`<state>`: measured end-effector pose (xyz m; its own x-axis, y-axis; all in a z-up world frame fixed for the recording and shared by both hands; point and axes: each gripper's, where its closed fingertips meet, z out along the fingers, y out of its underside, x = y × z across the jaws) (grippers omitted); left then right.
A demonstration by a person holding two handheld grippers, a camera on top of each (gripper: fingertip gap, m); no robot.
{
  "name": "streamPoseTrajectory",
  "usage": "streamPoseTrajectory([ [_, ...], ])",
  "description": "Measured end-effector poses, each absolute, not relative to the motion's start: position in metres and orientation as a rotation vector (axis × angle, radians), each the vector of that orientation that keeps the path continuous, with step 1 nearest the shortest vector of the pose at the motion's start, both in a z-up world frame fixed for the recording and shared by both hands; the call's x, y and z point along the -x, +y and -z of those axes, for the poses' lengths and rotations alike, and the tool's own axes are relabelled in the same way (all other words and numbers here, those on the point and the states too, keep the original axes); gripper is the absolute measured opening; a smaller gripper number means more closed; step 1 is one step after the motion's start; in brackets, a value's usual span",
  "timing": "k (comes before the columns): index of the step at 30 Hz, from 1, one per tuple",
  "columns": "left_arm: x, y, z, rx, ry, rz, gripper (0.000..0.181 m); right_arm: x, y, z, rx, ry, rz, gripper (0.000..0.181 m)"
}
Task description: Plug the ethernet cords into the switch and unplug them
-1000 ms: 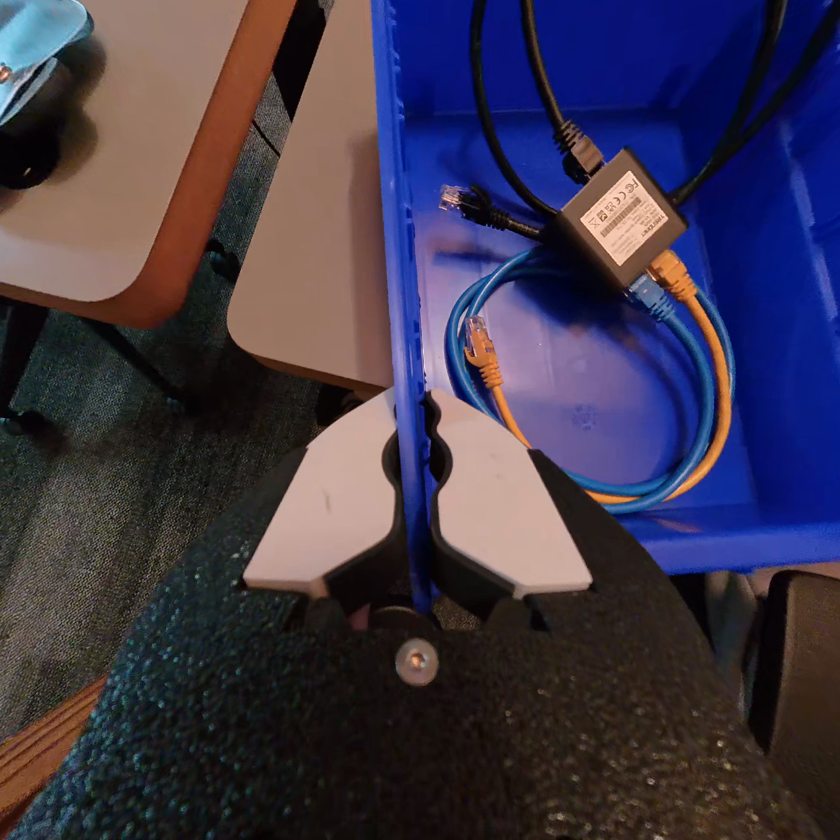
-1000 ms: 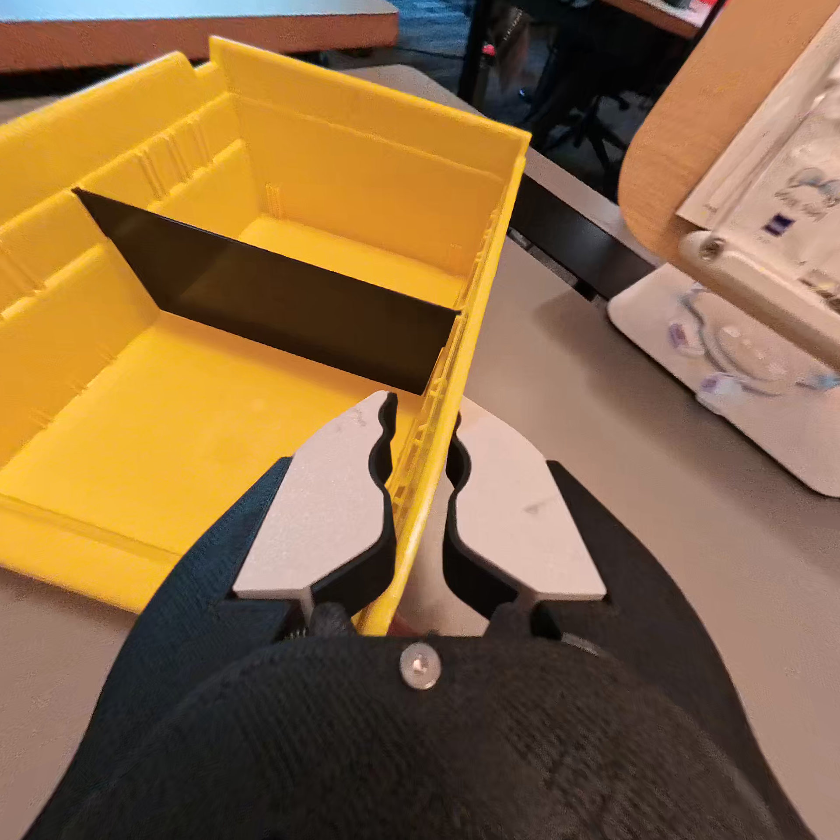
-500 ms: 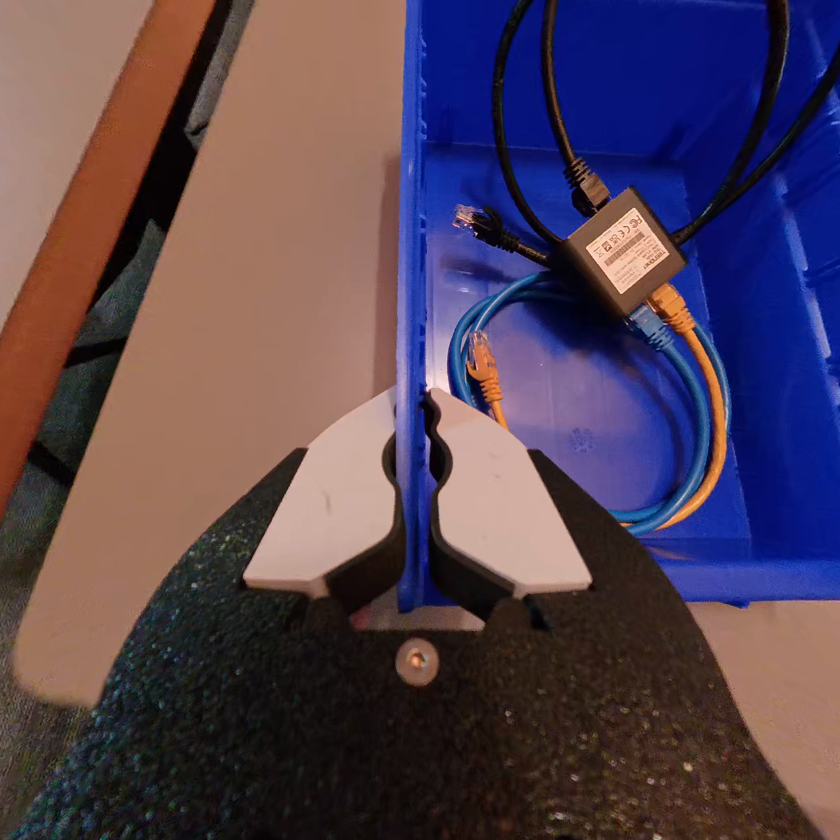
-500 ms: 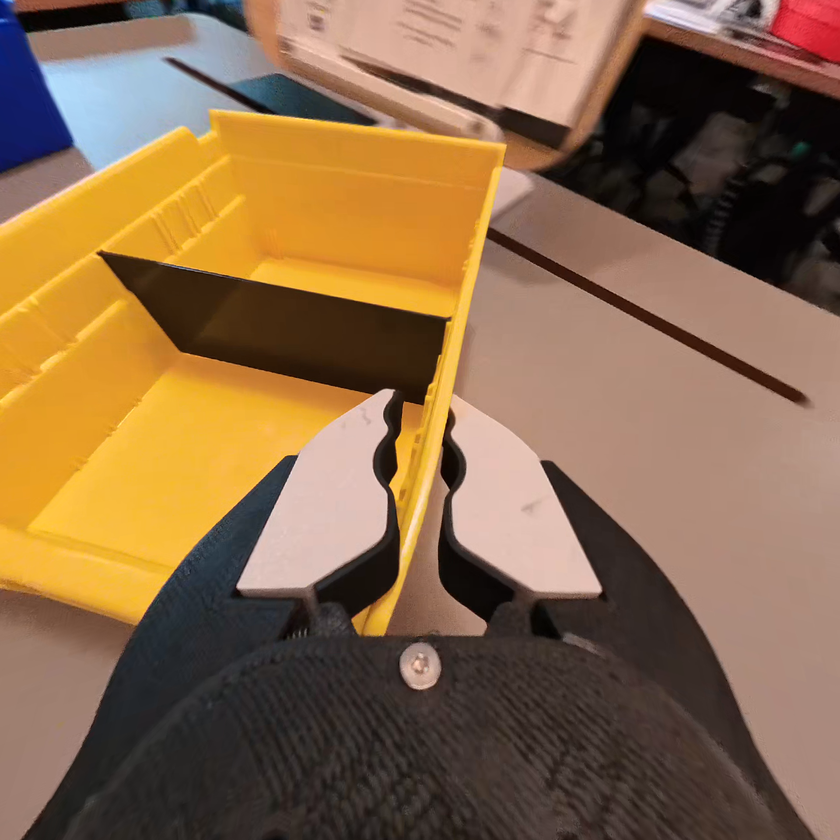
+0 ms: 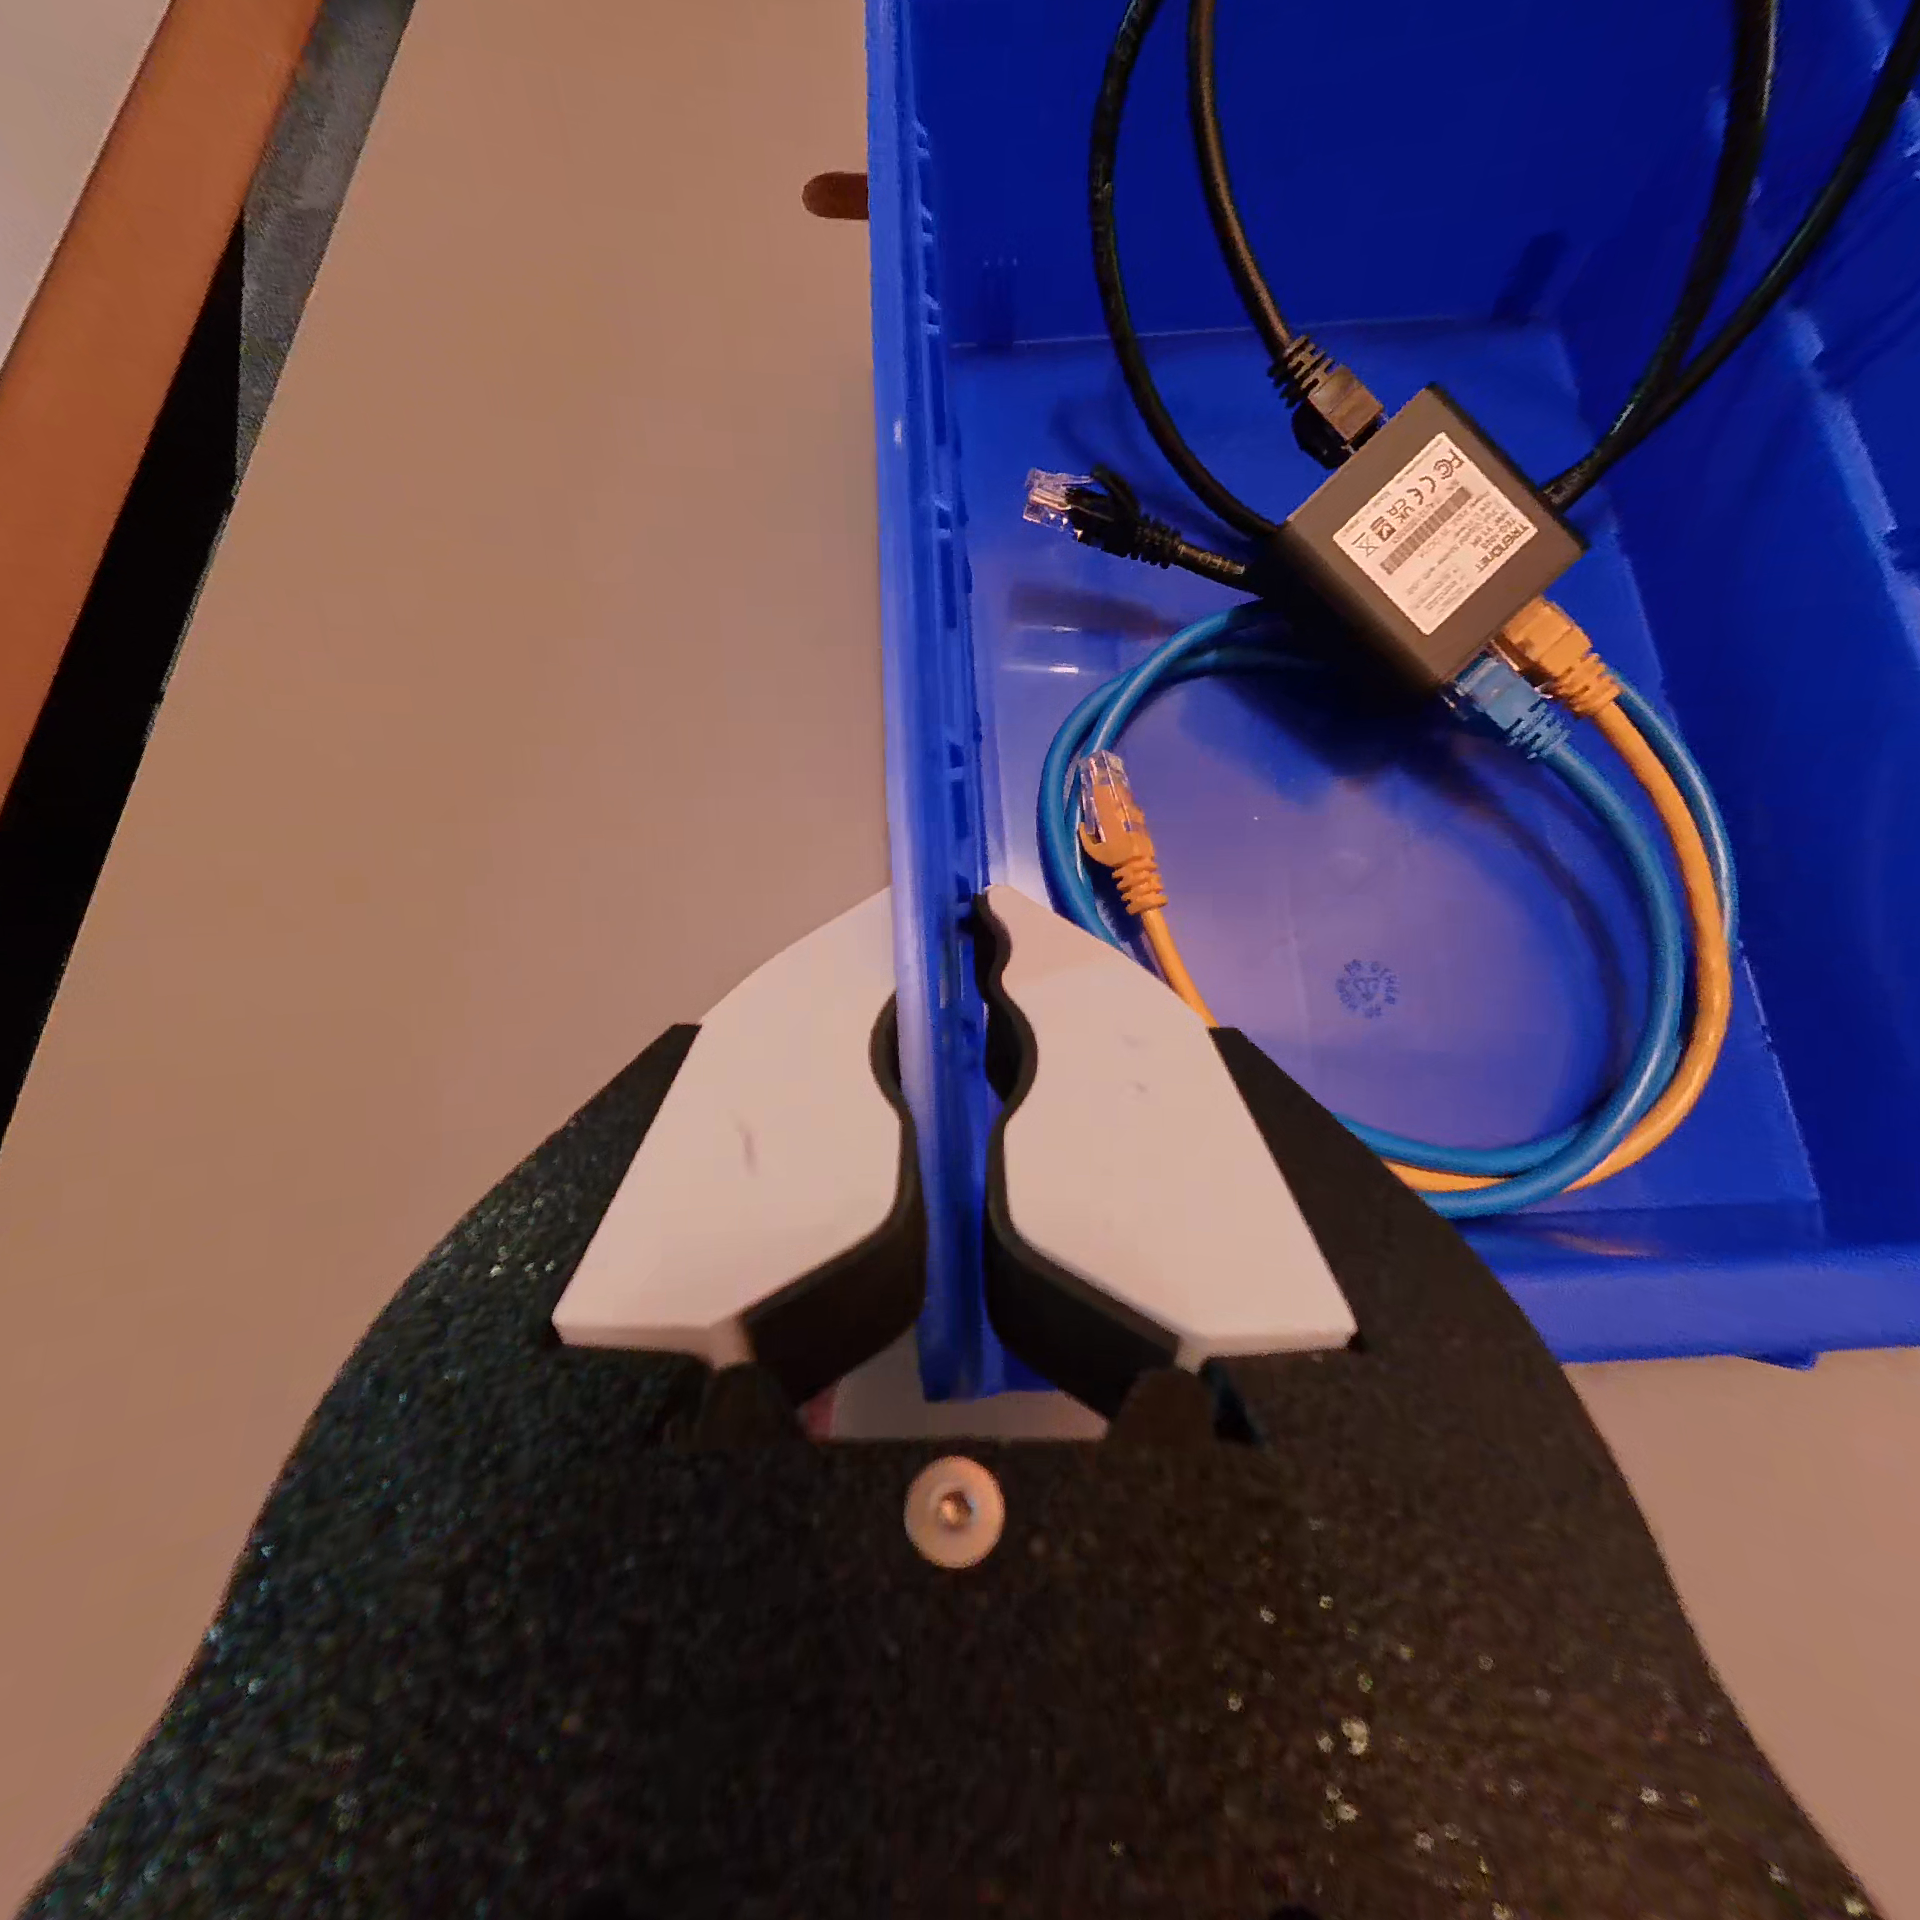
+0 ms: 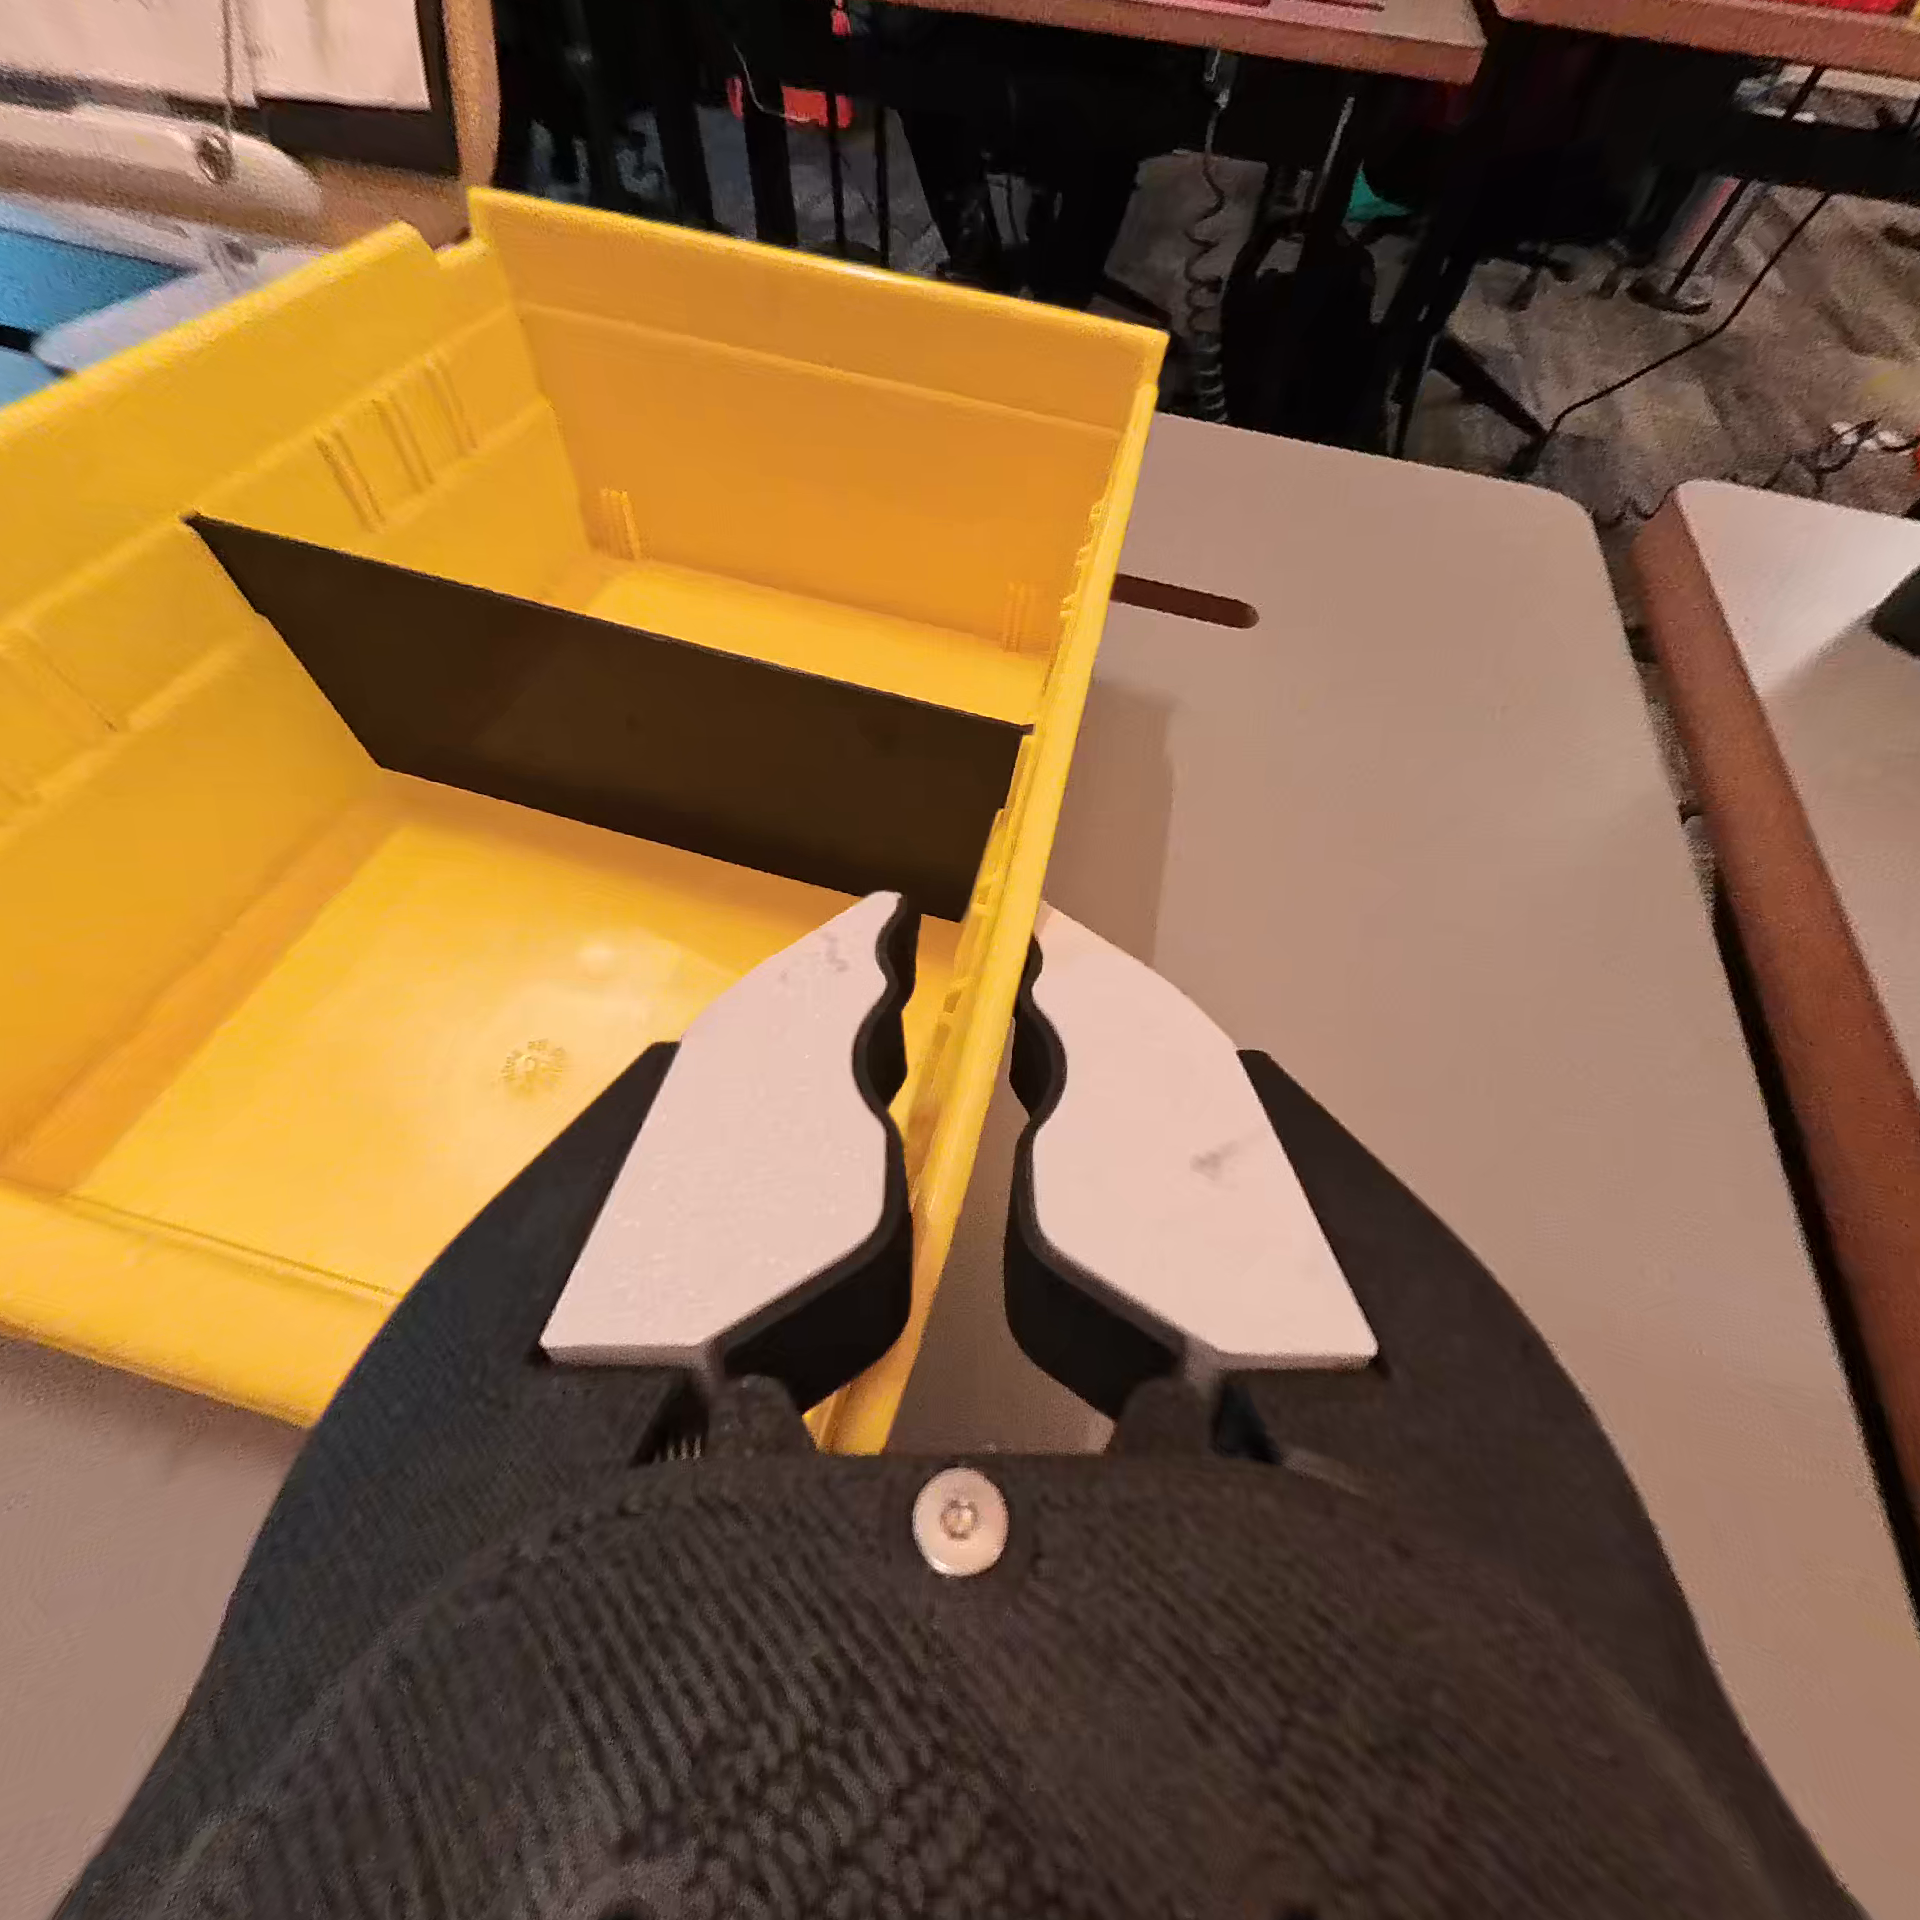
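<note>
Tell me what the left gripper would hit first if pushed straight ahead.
The left gripper already straddles the blue bin's side wall, so it would likely just slide along that wall; depth unclear.

Grey table (image 5: 499,727) is taking up the left of the frame w/ blue bin (image 5: 1662,1320) sitting on it at right; yellow bin (image 6: 156,1330) is sitting at left in the other view.

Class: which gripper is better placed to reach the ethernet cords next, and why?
Left. The left gripper clamps the blue bin holding the switch; the right gripper grips the yellow bin.
</note>
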<state>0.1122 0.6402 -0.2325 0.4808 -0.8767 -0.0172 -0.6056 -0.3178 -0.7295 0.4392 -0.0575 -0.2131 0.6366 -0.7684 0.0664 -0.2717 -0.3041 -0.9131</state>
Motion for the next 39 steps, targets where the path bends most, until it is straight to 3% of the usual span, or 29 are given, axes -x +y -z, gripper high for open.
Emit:
streamPoseTrajectory([
  [1, -0.113, 0.640, 0.232, 2.041, 1.224, 0.504, 0.005, -0.439, -0.058, 0.213, 1.874, 0.821, 0.643, 0.015],
  [7, -0.113, 0.642, 0.233, 1.997, 1.278, 0.434, 0.010, -0.438, -0.055, 0.209, 1.824, 0.806, 0.625, 0.019],
  [8, -0.111, 0.642, 0.231, 1.981, 1.305, 0.392, 0.019, -0.437, -0.054, 0.208, 1.806, 0.796, 0.628, 0.021],
  [9, -0.109, 0.647, 0.224, 1.960, 1.271, 0.322, 0.040, -0.437, -0.053, 0.205, 1.782, 0.788, 0.633, 0.024],
  [10, -0.107, 0.654, 0.210, 1.932, 1.199, 0.256, 0.049, -0.435, -0.052, 0.203, 1.757, 0.769, 0.629, 0.028],
  [13, -0.114, 0.647, 0.166, 1.855, 1.049, 0.217, 0.051, -0.432, -0.058, 0.188, 1.669, 0.716, 0.689, 0.063],
  [15, -0.138, 0.620, 0.160, 1.893, 1.127, 0.307, 0.066, -0.433, -0.070, 0.174, 1.574, 0.714, 0.768, 0.074],
  [21, -0.205, 0.576, 0.195, 2.204, 1.157, 0.518, 0.085, -0.437, -0.088, 0.167, 1.471, 0.789, 0.769, 0.095],
  [26, -0.230, 0.586, 0.249, 2.511, 0.940, 0.546, 0.096, -0.436, -0.088, 0.163, 1.488, 0.762, 0.818, 0.097],
  [31, -0.238, 0.590, 0.280, 2.592, 0.784, 0.503, 0.099, -0.435, -0.088, 0.161, 1.453, 0.766, 0.789, 0.096],
  [33, -0.246, 0.590, 0.278, 2.554, 0.795, 0.523, 0.083, -0.435, -0.089, 0.159, 1.448, 0.759, 0.809, 0.095],
  [39, -0.247, 0.591, 0.283, 2.424, 0.911, 0.499, 0.074, -0.434, -0.087, 0.156, 1.449, 0.736, 0.826, 0.092],
])
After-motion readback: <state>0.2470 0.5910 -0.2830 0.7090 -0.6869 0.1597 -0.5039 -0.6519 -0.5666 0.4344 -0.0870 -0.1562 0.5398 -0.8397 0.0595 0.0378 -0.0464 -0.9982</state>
